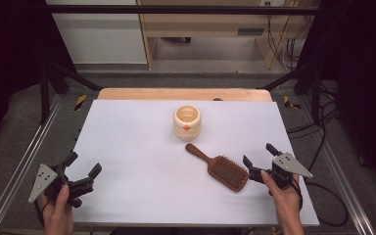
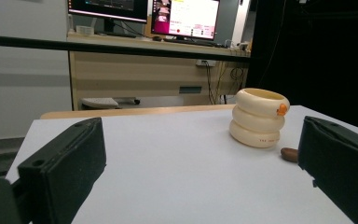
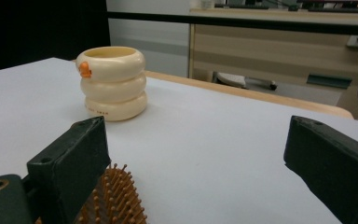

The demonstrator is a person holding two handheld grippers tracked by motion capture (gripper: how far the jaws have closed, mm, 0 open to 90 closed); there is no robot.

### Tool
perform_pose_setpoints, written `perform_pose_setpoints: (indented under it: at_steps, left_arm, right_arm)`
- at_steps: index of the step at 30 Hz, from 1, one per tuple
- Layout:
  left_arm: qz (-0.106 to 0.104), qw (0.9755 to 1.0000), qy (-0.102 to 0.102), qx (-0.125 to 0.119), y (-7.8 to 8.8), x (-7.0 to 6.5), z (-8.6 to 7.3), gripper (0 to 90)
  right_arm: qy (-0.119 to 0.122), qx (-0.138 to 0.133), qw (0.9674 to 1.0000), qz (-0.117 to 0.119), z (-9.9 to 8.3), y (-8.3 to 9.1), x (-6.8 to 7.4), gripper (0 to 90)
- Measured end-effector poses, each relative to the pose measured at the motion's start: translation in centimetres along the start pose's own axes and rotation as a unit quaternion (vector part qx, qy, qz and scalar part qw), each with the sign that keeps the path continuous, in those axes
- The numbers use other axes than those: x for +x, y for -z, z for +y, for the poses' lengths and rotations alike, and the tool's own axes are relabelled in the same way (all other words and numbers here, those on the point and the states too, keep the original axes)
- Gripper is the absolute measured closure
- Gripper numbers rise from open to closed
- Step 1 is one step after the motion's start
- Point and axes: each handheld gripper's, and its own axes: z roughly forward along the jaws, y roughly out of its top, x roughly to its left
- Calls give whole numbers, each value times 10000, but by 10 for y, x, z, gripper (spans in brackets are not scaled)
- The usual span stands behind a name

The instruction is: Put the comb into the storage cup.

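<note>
A cream ribbed cup (image 1: 187,122) with a small orange mark stands upright on the white table top (image 1: 142,156), past its middle. A wooden paddle hairbrush (image 1: 219,167) lies bristles up in front of the cup, its handle toward the cup. My right gripper (image 1: 259,157) rests open just right of the brush head, nothing between its jaws. In the right gripper view the brush bristles (image 3: 116,198) sit beside the left jaw and the cup (image 3: 113,83) stands beyond. My left gripper (image 1: 83,165) is open at the table's near left corner. Its view shows the cup (image 2: 259,117) and the brush handle tip (image 2: 289,154).
A wooden board edge (image 1: 183,94) runs along the table's far side. Metal frame rails (image 1: 24,161) flank the table. Cables (image 1: 323,147) lie on the floor at the right. A desk with monitors (image 2: 144,11) stands well behind the table.
</note>
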Motion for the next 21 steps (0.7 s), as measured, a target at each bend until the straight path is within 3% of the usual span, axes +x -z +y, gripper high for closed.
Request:
perform_pose_setpoints:
  at_steps: [2,7,14,19,21]
  left_arm:
    - [11,10000,21,5,1,1,1,14]
    - [21,10000,41,11,1,3,1,14]
    - [17,9999,97,30,2,4,1,15]
    - [2,10000,62,65,2,2,1,15]
    - [1,9999,51,92,1,2,0,15]
  right_arm:
    - [-157,48,9999,23,2,3,1,57]
    - [31,125,9999,-68,3,7,4,62]
    - [-77,359,9992,-159,4,9,10,69]
    - [37,609,9981,-121,6,13,18,135]
    - [-2,845,9964,-84,6,14,20,214]
